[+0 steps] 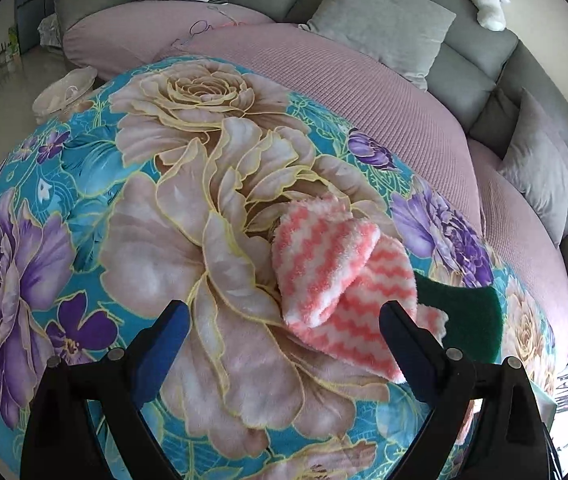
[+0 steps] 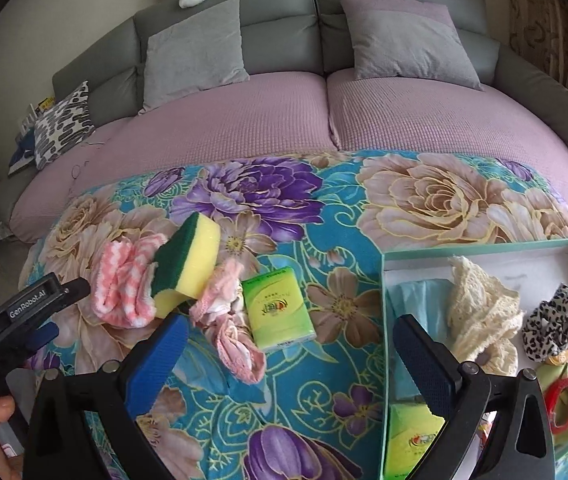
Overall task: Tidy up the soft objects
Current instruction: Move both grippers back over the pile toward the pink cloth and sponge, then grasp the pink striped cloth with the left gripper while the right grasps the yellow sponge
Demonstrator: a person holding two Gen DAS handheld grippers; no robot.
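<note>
Box (image 2: 484, 250) at four o'clock already holds lace and a scrunchie; cloth (image 2: 123, 284), sponge (image 2: 187, 268) and tissues (image 2: 277, 308) remain outside. Both grippers (image 1: 284, 332) (image 2: 290, 344) gape wide, empty.

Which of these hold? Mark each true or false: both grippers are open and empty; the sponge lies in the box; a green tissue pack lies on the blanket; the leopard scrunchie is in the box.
1. Both grippers are open and empty. True: the left gripper and right gripper hold nothing.
2. The sponge lies in the box. False: it leans on the pink striped cloth on the floral blanket.
3. A green tissue pack lies on the blanket. True.
4. The leopard scrunchie is in the box. True.
</note>
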